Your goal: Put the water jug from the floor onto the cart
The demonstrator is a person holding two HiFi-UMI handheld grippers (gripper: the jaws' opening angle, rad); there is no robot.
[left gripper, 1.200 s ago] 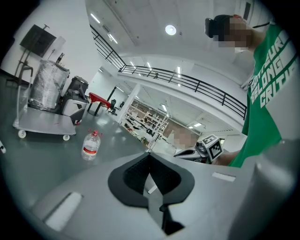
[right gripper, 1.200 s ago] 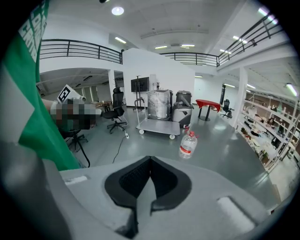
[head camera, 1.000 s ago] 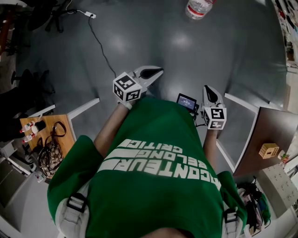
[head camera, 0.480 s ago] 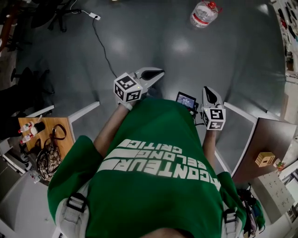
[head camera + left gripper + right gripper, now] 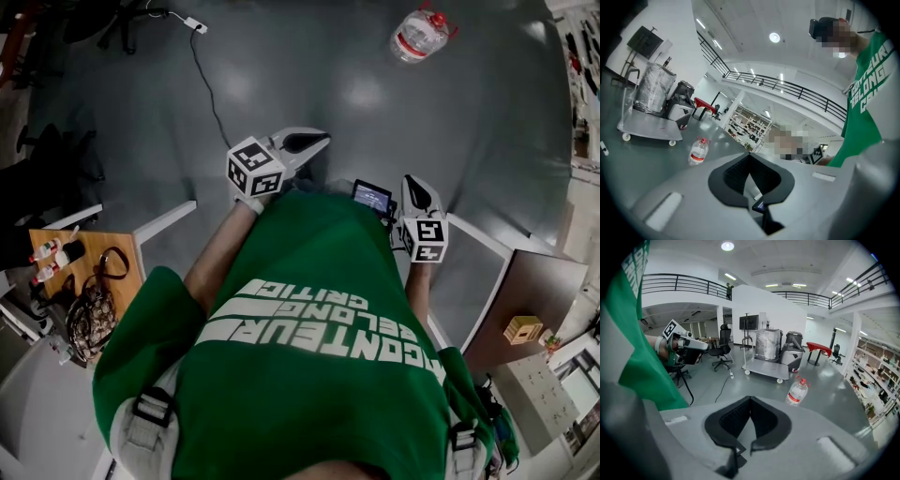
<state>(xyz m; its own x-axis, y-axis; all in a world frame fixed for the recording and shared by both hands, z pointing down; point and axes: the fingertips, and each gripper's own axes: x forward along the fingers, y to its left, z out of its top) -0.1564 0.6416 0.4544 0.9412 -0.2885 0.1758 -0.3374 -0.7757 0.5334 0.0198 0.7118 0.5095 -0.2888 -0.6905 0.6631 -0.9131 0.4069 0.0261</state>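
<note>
The jaws of the left gripper (image 5: 749,157) and right gripper (image 5: 750,399) are pressed together with nothing held, while the water jug (image 5: 419,35) is seen untouched on the floor (image 5: 375,131).

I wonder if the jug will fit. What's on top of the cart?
A big plastic-wrapped bundle stands on the cart, with a dark machine beside it. The front of the deck is bare. The wrap hides what's inside.
</note>
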